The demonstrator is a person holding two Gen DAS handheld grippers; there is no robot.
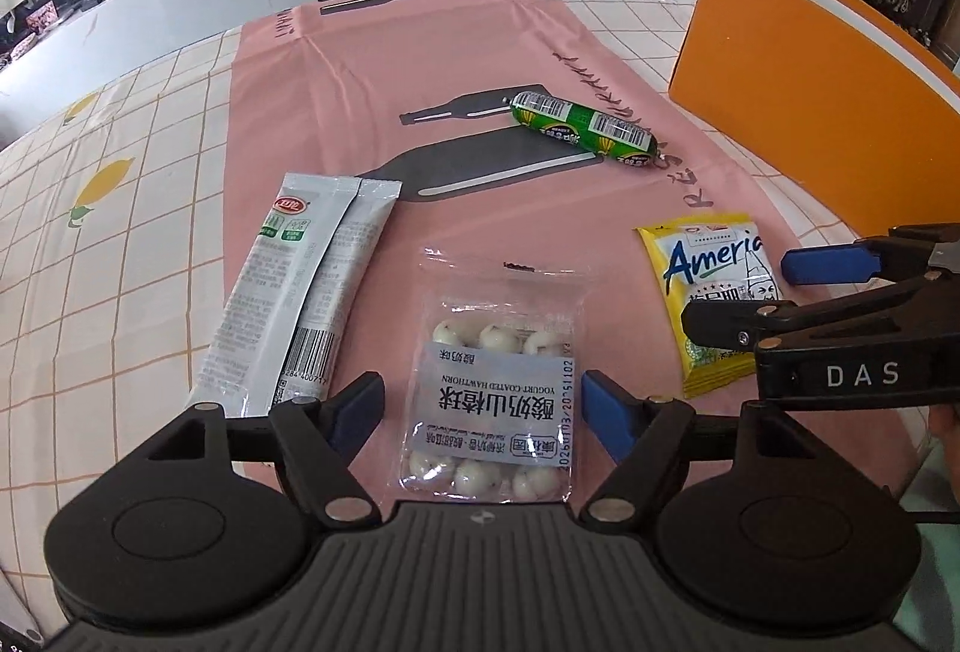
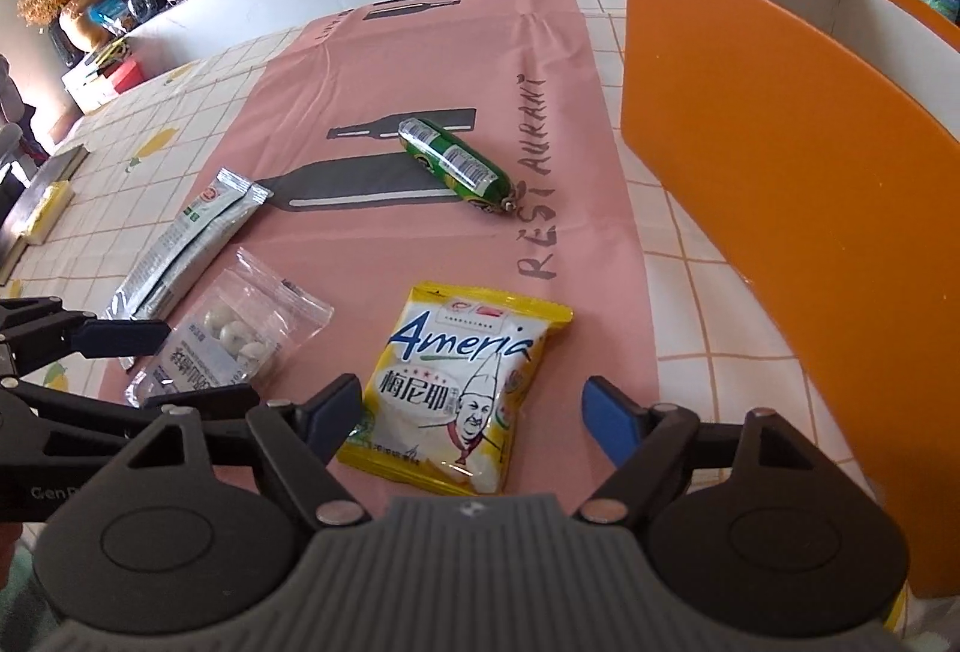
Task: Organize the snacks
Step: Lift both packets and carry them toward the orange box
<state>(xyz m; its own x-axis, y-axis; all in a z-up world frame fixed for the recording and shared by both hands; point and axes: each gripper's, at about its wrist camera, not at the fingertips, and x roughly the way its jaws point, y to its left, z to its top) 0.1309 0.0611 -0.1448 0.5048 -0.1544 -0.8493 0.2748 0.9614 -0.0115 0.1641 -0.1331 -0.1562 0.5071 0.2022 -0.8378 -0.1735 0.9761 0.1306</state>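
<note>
The tabletop, under a checked cloth with lemon prints, carries a pink mat printed with dark bottle shapes and the word "RESTAURANT". At the far right stands a tall orange box, open at the top, which looks like the place the snacks are meant to go.

Four snacks lie loose on the mat, so the sorting appears to be at its start. The left gripper hangs over the clear pouch of white balls, jaws released and straddling it without touching; its label reads "YOGURT-COATED HAWTHORN". The right gripper is likewise spread wide around the near end of the yellow packet, lettered "Ameria" beside a chef drawing.

Next, each pair of jaws likely needs to lower and close on its packet, then carry it right to the box.

Farther off lie the grey stick sachets at left and the green sausage.
</note>
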